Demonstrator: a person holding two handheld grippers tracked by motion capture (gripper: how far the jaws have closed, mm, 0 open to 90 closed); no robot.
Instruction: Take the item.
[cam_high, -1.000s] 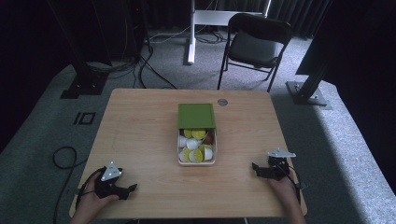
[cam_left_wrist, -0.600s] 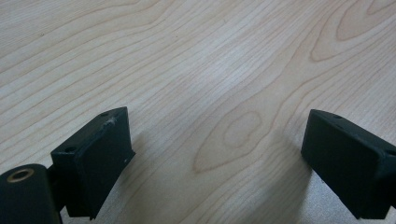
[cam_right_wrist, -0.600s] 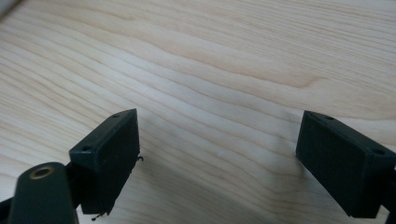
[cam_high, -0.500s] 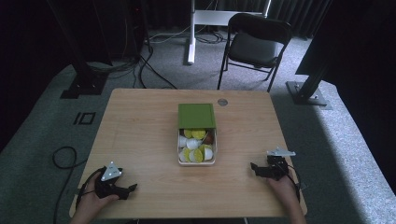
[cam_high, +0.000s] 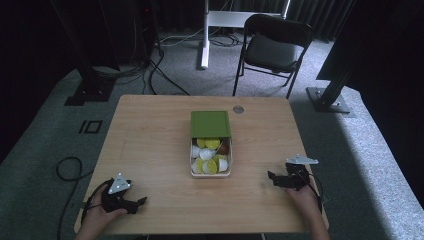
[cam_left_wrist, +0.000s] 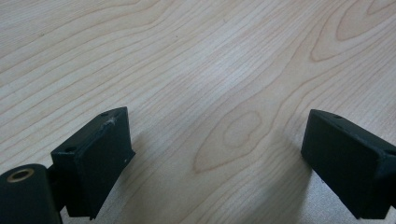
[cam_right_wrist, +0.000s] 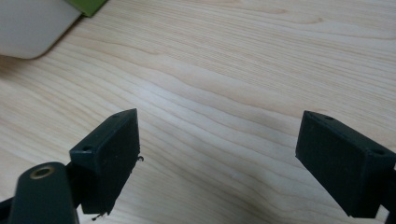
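A white box (cam_high: 210, 173) with a green lid (cam_high: 210, 124) slid back over its far half sits at the table's centre. Several yellow-green and white capsules (cam_high: 208, 166) fill its uncovered half. My left gripper (cam_high: 140, 202) rests near the front left corner, held by a hand, its jaws wide apart over bare wood (cam_left_wrist: 219, 121). My right gripper (cam_high: 271, 178) rests at the front right, jaws also wide apart with nothing between them (cam_right_wrist: 217, 140). A corner of the white box (cam_right_wrist: 32, 25) and a sliver of its green lid (cam_right_wrist: 86, 5) show at the upper left of the right gripper view.
The wooden table (cam_high: 150, 130) has a small round grommet (cam_high: 238, 109) near its far edge. A black folding chair (cam_high: 272, 47) stands behind the table. Cables (cam_high: 70, 167) lie on the floor at left, and black stand bases (cam_high: 330, 100) sit at both sides.
The right gripper has shifted slightly toward the left and front. The left gripper and the box stay where they were.
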